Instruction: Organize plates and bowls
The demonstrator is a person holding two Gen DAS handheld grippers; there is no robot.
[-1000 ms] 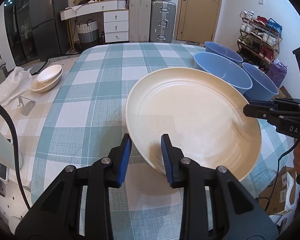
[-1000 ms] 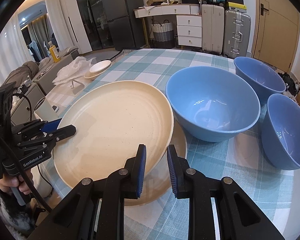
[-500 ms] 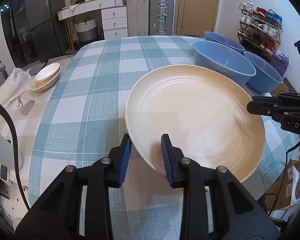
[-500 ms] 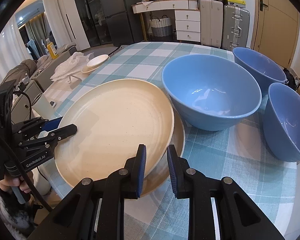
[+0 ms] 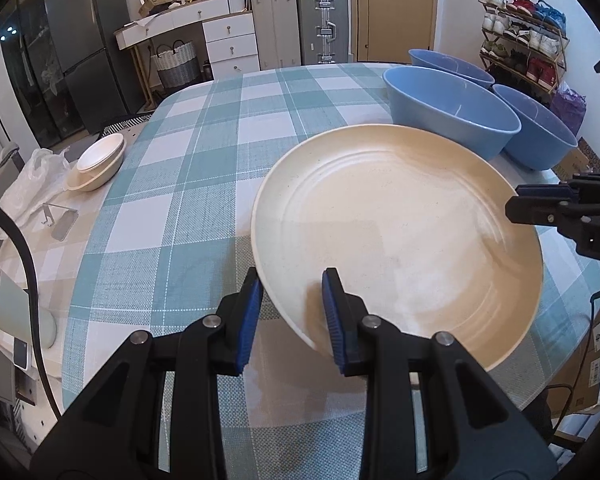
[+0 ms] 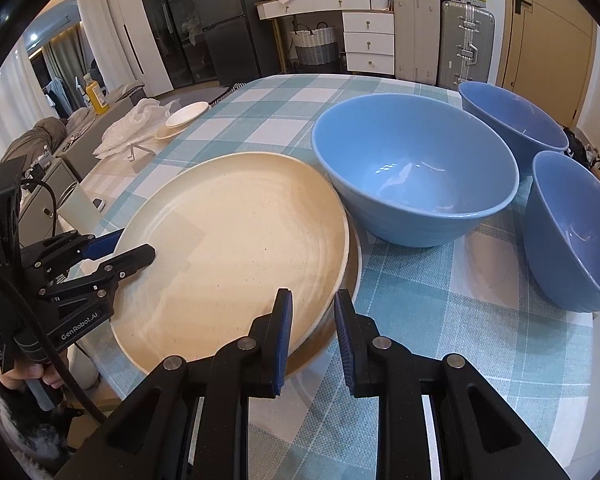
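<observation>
- Since the table [image 5: 204, 184] fills more of both views than a second ago, you have carried the load down toward it.
- The plate [image 5: 400, 232] sits lower and flatter than it did. It was tilted well above the lower plate [image 6: 355, 268]; now only a thin crescent of that one shows past its far edge. I judge the stacking step nearly done, with the near side perhaps not fully seated yet.
- The three bowls [image 6: 412, 184] stand just beyond the stack, apart from each other and not nested. The nearest is close to the plate, and I cannot tell if they touch. They look like your next job.
- Your left gripper [image 5: 291, 278] straddles the plate's rim, one pad above and one below, clamped on it with a moderate gap.
- Your right gripper [image 6: 313, 296] grips the opposite rim the same way, its outer pad just beside the lower plate's edge. Releasing there should drop the plate cleanly.
</observation>
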